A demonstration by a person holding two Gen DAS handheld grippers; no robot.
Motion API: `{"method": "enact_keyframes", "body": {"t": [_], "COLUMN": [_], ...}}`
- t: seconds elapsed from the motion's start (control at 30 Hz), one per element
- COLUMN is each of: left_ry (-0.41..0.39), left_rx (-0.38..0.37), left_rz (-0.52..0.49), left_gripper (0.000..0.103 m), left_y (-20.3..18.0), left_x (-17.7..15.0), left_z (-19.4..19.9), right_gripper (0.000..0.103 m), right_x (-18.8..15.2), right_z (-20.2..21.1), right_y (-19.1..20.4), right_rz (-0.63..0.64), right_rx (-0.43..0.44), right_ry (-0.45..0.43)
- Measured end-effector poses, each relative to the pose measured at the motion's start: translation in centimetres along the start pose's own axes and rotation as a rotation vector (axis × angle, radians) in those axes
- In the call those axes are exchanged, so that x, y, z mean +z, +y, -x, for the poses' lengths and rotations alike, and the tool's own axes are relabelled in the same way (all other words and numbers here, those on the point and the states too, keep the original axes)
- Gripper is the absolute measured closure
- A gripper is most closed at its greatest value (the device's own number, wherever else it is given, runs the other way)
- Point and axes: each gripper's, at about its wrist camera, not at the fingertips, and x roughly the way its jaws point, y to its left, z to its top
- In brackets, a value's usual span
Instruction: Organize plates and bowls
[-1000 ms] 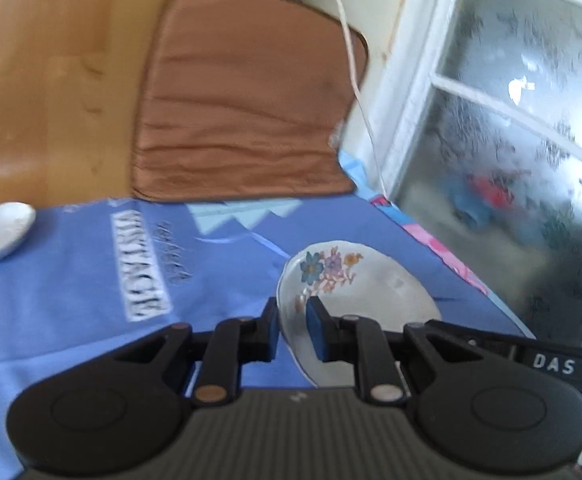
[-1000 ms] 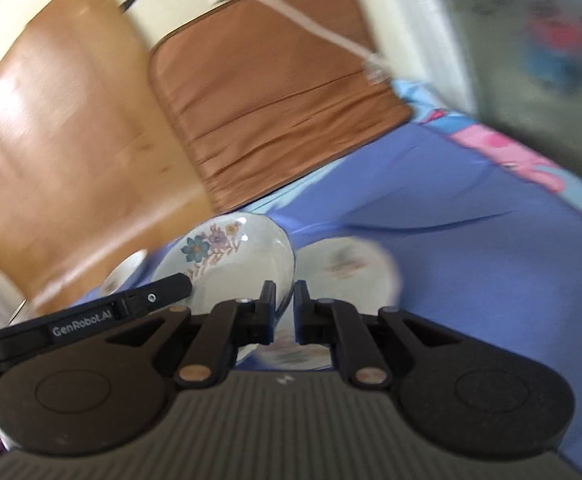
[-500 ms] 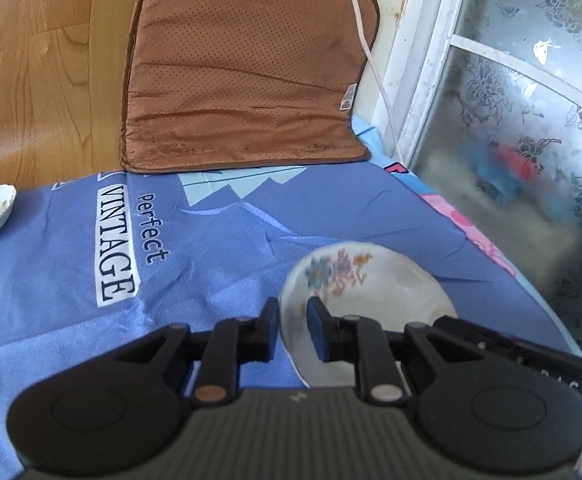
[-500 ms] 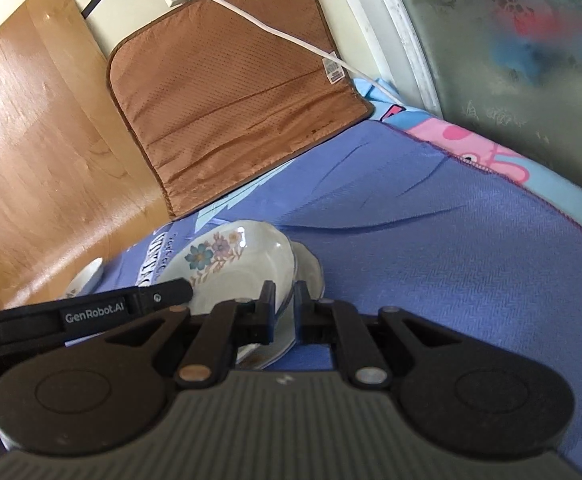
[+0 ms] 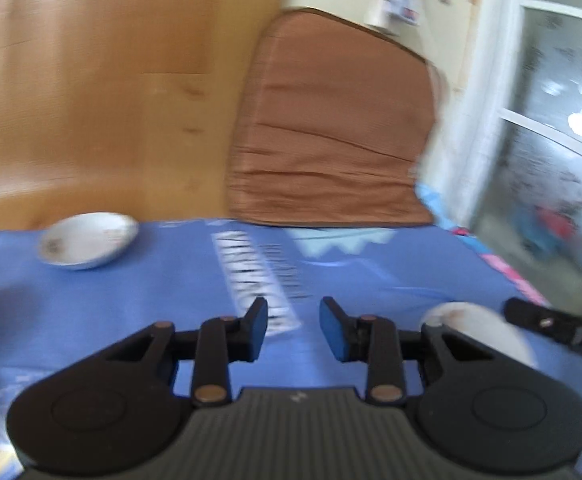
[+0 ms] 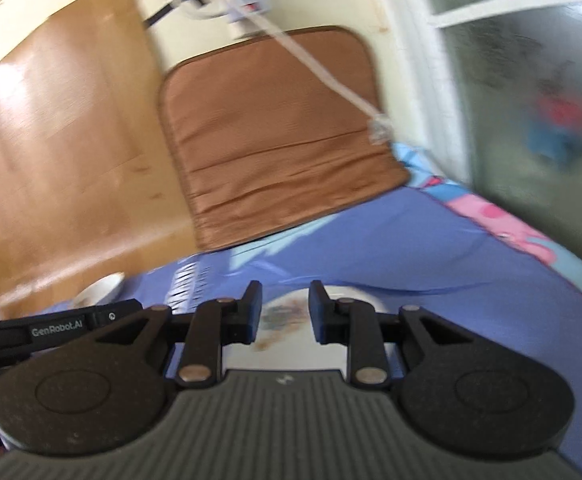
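Both my grippers are free now. My left gripper (image 5: 293,328) has just been opening and its jaws stand a little apart over bare blue cloth (image 5: 171,288), nothing between them. My right gripper (image 6: 284,312) has just been opening too, a narrow gap, and the flowered plate (image 6: 291,312) lies below and behind that gap, not pinched. So I judge one stacking step is finished: the plate rests flat on the cloth, face up, round, so there is no long axis to speak of. From my left camera its white rim shows low on the right, behind my own body.

Next candidate, I'd say, is the small dish (image 5: 87,240) far left by the wooden board (image 5: 91,100), sitting upright, mouth up. That calls for a swing left and a wider gape to take its rim.
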Motion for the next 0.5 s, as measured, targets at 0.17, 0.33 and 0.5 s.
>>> {"method": "enact_keyframes", "body": {"t": [0.17,0.33,0.5], "left_ry": [-0.019,-0.052,-0.054], "left_rx": [0.166,0.239,0.207], "left_rz": [0.064,0.218,0.287], "left_gripper": [0.073,0.073,0.073], "left_y": [7.1,13.0,14.4], "left_x": [-1.3,-2.2,-2.2], "left_z": [0.9,1.4,1.1], "right_gripper": [0.074,0.074,0.074], "right_x": [0.2,0.2,0.7], "right_z": [-2.5,-6.6,-12.3], "right_y": [3.7,8.4,13.2], "right_rz": [0.032,0.043,0.039], "right_rx": [0.129,0.233,0.282], "right_ry": [0.107,0.249,0.366]}}
